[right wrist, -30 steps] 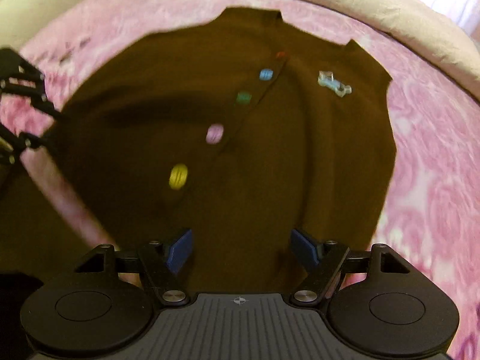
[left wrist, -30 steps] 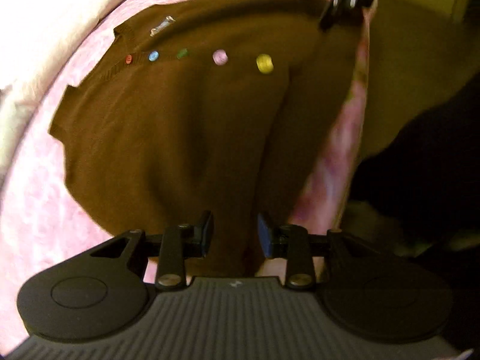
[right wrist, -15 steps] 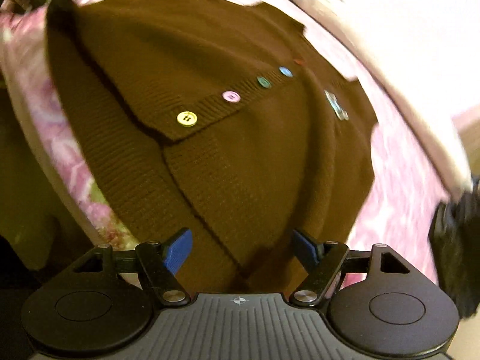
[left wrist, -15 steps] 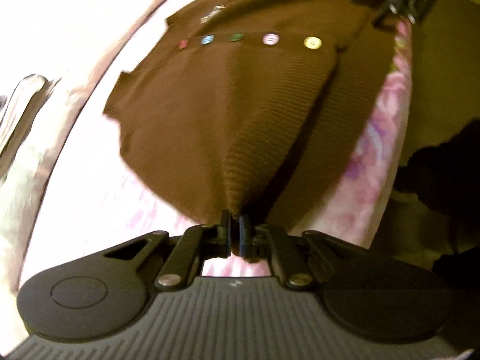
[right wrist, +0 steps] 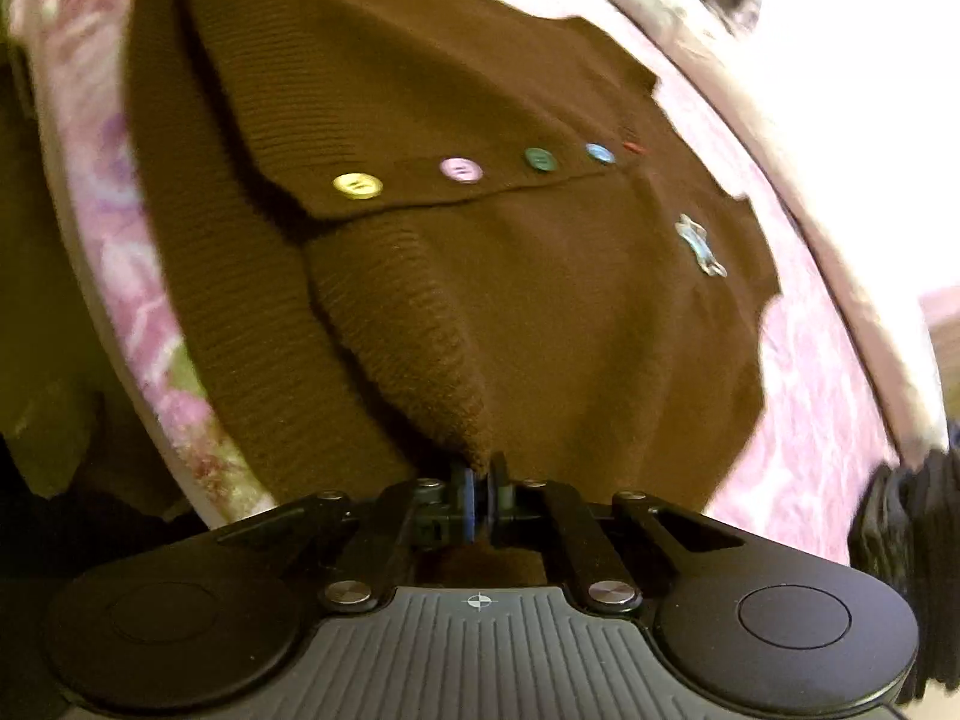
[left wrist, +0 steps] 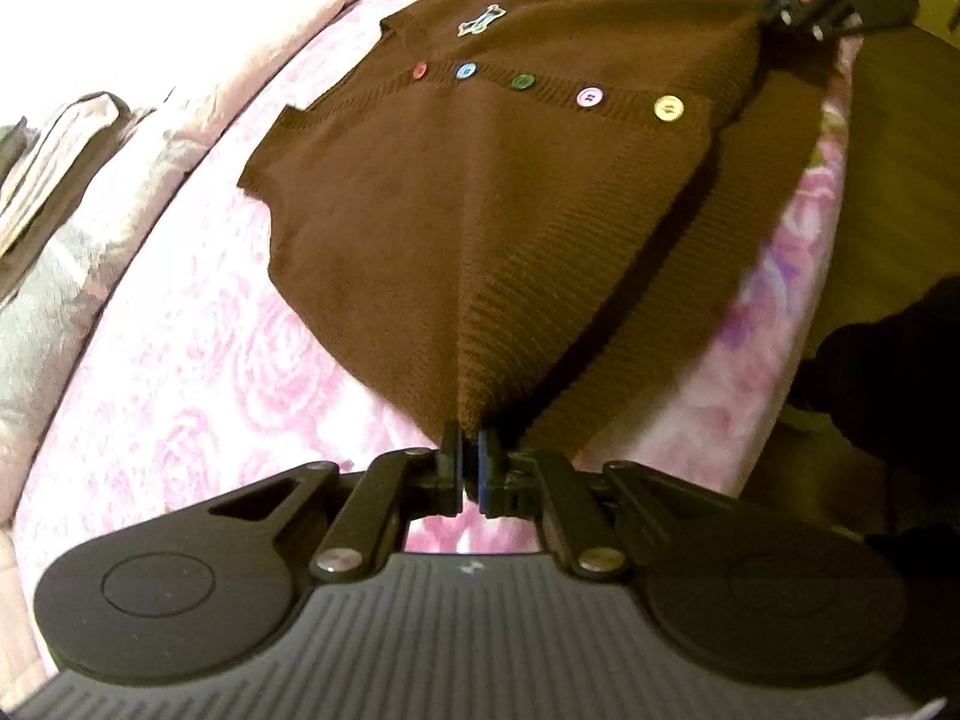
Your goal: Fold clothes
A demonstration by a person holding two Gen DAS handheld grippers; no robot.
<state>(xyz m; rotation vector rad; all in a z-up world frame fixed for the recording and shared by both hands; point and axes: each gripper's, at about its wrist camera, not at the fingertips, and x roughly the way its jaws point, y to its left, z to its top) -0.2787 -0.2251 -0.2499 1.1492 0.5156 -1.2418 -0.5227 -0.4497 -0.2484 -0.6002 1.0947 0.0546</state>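
Left wrist view: the left tool (left wrist: 471,459) went from gaping a second ago to pinched tight on the ribbed hem corner of the brown cardigan (left wrist: 480,180), lifting it off the pink bed (left wrist: 198,372).

Right wrist view: the right tool (right wrist: 480,480), wide half a second ago, now clamps the other hem corner near the bed's edge. My guess: the bottom fold comes next.
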